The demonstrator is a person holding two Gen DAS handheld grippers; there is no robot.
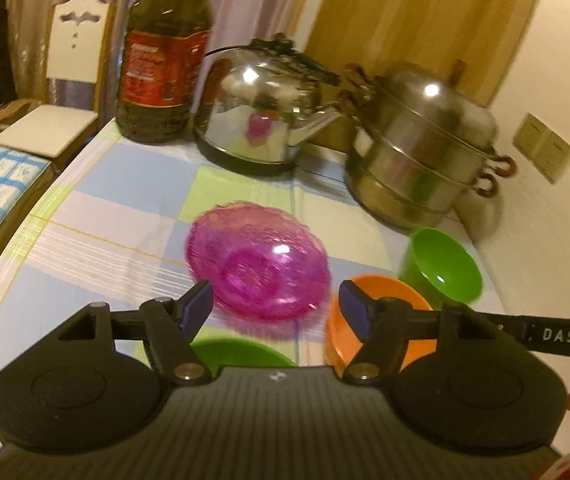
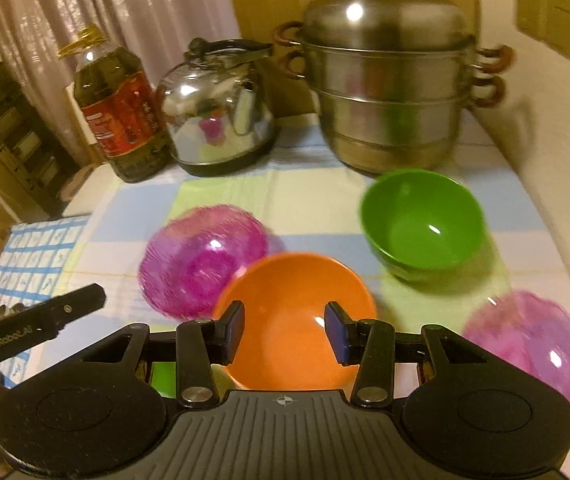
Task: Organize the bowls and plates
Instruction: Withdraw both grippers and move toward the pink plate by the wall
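A pink translucent plate [image 1: 257,260] lies on the checked tablecloth; it also shows in the right wrist view [image 2: 201,260]. An orange bowl [image 2: 297,316] sits in front of it, seen at the right in the left wrist view [image 1: 381,320]. A green bowl [image 2: 421,220] stands behind it to the right, also in the left wrist view [image 1: 443,264]. A second pink plate [image 2: 525,344] lies at the right. Another green dish [image 1: 241,350] shows under my left gripper [image 1: 275,312], which is open and empty. My right gripper [image 2: 283,332] is open above the orange bowl.
An oil bottle [image 2: 119,108], a steel kettle [image 2: 217,112] and a stacked steel steamer pot [image 2: 393,92] stand along the back of the table. A wall [image 2: 565,128] is at the right. A chair [image 1: 65,80] stands beyond the table's left edge.
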